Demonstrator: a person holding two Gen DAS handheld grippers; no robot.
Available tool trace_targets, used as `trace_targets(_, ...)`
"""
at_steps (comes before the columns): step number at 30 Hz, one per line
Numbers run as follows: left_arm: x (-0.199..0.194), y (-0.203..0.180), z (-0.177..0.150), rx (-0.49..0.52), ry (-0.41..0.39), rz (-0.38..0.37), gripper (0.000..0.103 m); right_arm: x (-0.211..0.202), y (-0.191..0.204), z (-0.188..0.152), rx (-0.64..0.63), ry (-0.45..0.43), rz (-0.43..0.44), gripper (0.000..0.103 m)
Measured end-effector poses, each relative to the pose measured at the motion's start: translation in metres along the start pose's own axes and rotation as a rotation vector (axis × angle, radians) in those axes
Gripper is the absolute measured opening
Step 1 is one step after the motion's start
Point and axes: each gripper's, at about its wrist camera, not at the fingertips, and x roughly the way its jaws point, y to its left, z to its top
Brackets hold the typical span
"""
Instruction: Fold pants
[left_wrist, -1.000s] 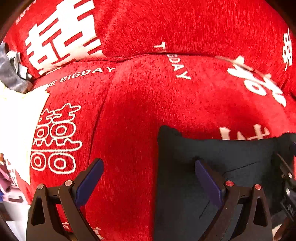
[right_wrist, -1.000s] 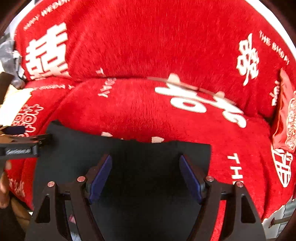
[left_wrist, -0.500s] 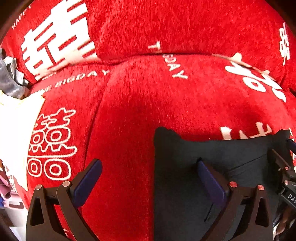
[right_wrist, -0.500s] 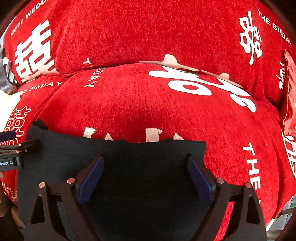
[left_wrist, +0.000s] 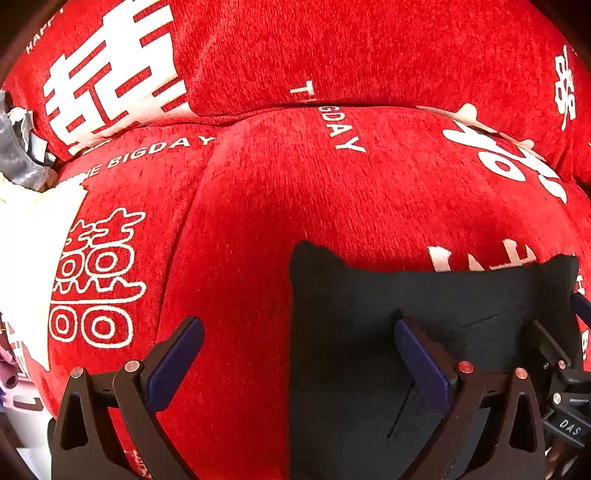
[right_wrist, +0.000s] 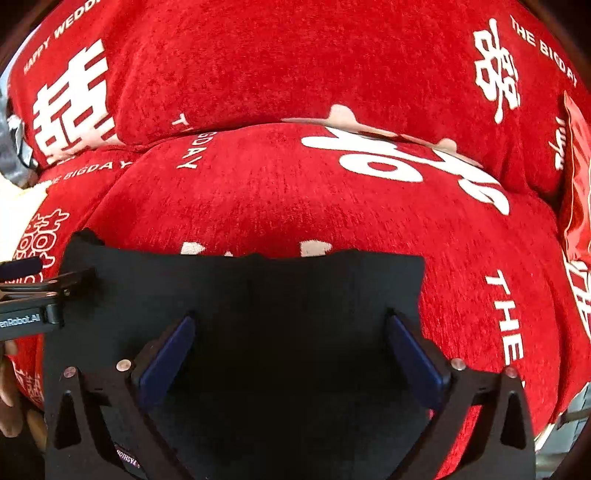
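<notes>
Left wrist view: the left gripper (left_wrist: 297, 350) points steeply down at a red cover (left_wrist: 295, 206) printed with white characters and the words "BIGDAY". Its jaws stand wide apart with nothing clamped; the left finger hangs over bare red fabric, the right finger over the black pants (left_wrist: 424, 306). The pants lie flat on the near right part of the cover, their left edge falling between the two fingers and their far edge running across to the right. At the far right edge of this view part of the right gripper (left_wrist: 565, 376) shows over the pants. A white sheet (left_wrist: 26, 258) lies at the left, with a crumpled grey cloth (left_wrist: 18, 151) beyond it

Right wrist view: the right gripper (right_wrist: 290, 350) hangs over the pants (right_wrist: 288, 295), and its jaws are opening, already very wide; the dark fabric lies beneath and between the fingers, but the pads do not press on it. The pants spread as a broad dark block at the near centre of the red cover (right_wrist: 295, 192), the far edge roughly straight. The left gripper (right_wrist: 33, 295) reaches in at the left edge, over the pants' left side, with fingers of a hand (right_wrist: 11, 391) below it. A red cushion (right_wrist: 576, 184) stands at the far right
</notes>
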Motion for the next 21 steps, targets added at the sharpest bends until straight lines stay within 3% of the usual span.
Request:
trace_targets(9,-0.025,-0.004,-0.046,0.025,-0.019,-0.081,0.103,-0.035,0.004,-0.054,-0.023,-0.028,-0.025,0.103)
trace_targets(14,-0.038,0.002,-0.084,0.055,0.016,-0.17,0.103,-0.061,-0.004,-0.101,-0.023,-0.037,-0.019,0.103)
trace_targets(16,-0.038,0.005,-0.1,0.076,0.032,-0.21,0.103,-0.061,-0.008,-0.113,-0.027,0.003,-0.001,0.103)
trace_targets(18,-0.041,0.01,-0.105,0.092,0.034,-0.242,0.103,-0.058,-0.016,-0.122,-0.014,0.056,0.025,0.103)
trace_targets(21,-0.045,0.018,-0.097,0.079,0.019,-0.271,0.103,-0.074,-0.032,-0.123,0.029,-0.008,0.031,0.103)
